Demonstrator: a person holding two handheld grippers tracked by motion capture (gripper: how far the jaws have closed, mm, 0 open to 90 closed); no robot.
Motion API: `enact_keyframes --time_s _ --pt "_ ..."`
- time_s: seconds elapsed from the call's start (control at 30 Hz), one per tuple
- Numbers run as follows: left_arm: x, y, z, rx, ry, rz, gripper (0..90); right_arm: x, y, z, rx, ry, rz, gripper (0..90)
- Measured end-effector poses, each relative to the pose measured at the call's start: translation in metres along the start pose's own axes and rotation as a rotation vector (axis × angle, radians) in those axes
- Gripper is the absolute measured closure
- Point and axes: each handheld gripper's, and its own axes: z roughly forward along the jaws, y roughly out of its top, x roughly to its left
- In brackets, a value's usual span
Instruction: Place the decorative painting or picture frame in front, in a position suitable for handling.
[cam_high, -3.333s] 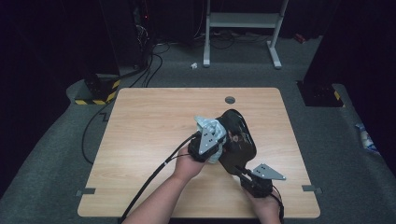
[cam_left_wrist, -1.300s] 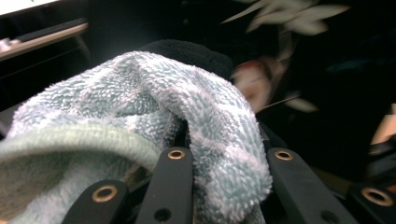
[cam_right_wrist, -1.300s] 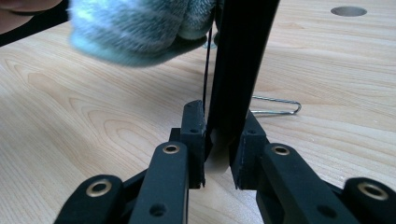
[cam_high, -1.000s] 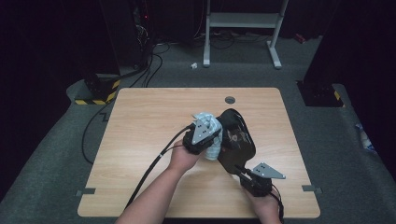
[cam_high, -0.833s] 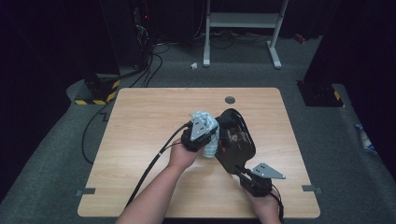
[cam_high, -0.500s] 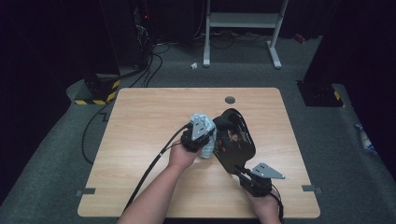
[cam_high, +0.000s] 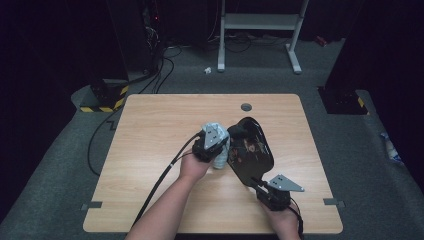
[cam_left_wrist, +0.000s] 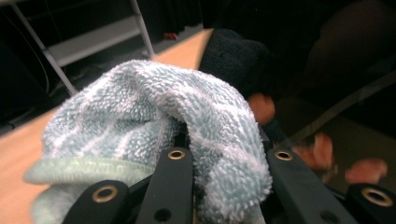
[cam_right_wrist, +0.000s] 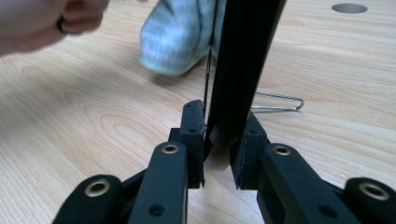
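Currently my left gripper clamps a pale blue terry cloth against the black frying pan, near the wooden table's centre. My right gripper pinches the pan handle, just behind the pan, toward me.
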Motion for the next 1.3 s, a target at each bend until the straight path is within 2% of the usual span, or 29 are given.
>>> enact_keyframes --time_s 0.13,0.23,0.33,0.53,0.7,0.87,0.97,1.1,1.3 --pt "0.006 0.022 -0.008 -0.064 0.024 0.009 78.2 -0.001 0.000 0.000 -0.001 0.002 0.000 77.6" --pt "0.008 0.029 -0.009 -0.071 0.028 0.013 78.2 -0.001 0.000 0.000 0.000 0.004 0.000 77.6" --pt "0.008 0.023 -0.005 -0.049 0.021 -0.005 78.3 -0.001 0.000 0.000 0.000 0.003 0.000 77.6" --pt "0.001 -0.004 0.005 0.017 0.008 -0.025 78.4 0.000 0.001 0.000 0.002 0.003 0.002 77.2" --pt "-0.010 -0.022 0.010 0.059 -0.011 -0.004 78.4 0.000 0.001 0.000 0.001 0.003 0.004 77.1" --pt "-0.027 -0.036 0.010 0.084 -0.038 0.030 78.4 0.000 0.001 0.000 0.001 -0.001 0.002 77.2" --pt "-0.037 -0.039 0.008 0.084 -0.059 0.042 78.4 -0.001 0.001 0.000 0.000 -0.003 0.002 77.2" --pt "-0.048 -0.035 0.004 0.064 -0.077 0.073 78.4 -0.001 0.000 0.000 0.002 -0.008 0.004 77.3" --pt "-0.054 -0.022 -0.005 0.003 -0.100 0.075 78.4 -0.002 0.001 0.000 0.002 -0.011 -0.001 77.4"
